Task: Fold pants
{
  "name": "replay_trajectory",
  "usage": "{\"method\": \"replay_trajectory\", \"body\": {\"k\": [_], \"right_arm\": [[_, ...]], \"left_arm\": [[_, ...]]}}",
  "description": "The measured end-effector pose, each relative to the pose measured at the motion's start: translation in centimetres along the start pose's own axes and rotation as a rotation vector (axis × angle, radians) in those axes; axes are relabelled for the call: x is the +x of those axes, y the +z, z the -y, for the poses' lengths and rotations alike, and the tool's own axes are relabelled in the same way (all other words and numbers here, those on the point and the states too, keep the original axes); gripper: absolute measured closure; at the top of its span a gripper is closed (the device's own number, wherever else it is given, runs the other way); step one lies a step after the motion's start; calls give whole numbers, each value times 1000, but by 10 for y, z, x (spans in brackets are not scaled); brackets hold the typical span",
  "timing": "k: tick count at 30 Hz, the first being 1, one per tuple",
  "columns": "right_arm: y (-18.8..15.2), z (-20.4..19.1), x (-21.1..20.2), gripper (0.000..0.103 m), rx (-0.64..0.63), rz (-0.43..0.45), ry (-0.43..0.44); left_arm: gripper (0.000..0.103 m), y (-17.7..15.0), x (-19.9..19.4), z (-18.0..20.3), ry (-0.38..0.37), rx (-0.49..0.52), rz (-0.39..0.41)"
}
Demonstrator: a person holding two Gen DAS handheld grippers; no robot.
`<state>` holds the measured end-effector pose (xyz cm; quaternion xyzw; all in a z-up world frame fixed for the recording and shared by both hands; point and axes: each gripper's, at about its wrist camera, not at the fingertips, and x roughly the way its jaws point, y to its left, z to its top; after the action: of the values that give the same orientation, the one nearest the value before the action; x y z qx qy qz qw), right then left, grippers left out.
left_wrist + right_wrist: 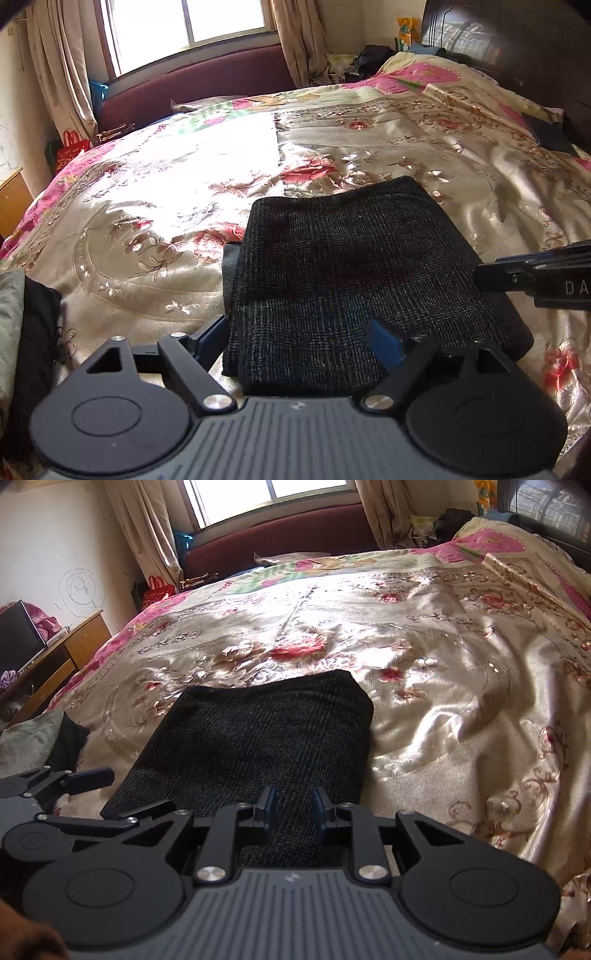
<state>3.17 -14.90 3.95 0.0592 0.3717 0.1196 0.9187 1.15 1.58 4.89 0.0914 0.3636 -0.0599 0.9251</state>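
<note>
The dark woven pants (351, 273) lie folded into a compact rectangle on the floral satin bedspread (155, 221). My left gripper (295, 339) is open, its jaws wide apart over the near edge of the pants, holding nothing. My right gripper (293, 805) hovers over the near edge of the pants (258, 738) with jaws a small gap apart and nothing between them. The right gripper's fingers (517, 275) enter the left wrist view from the right, beside the pants' right edge. The left gripper's finger (88, 777) shows at the left in the right wrist view.
Grey and black clothes (40, 742) lie at the bed's left edge. A wooden desk (74, 650) stands left of the bed. A maroon sofa (280, 535) sits under the window. A dark headboard (517, 48) and a dark item (546, 133) are at the right.
</note>
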Motion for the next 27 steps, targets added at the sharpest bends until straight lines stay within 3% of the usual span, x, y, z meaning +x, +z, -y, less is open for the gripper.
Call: {"method": "replay_trajectory", "body": {"k": [7,27], "right_arm": [[-19,-9,-9,80,-2,-5,-5],[-33,-13,-13,74,-7,31,-18]], "left_arm": [[0,-8,-7,7,-8,-16,-4],[0,-22,-13,17,8,-5,-3]]}}
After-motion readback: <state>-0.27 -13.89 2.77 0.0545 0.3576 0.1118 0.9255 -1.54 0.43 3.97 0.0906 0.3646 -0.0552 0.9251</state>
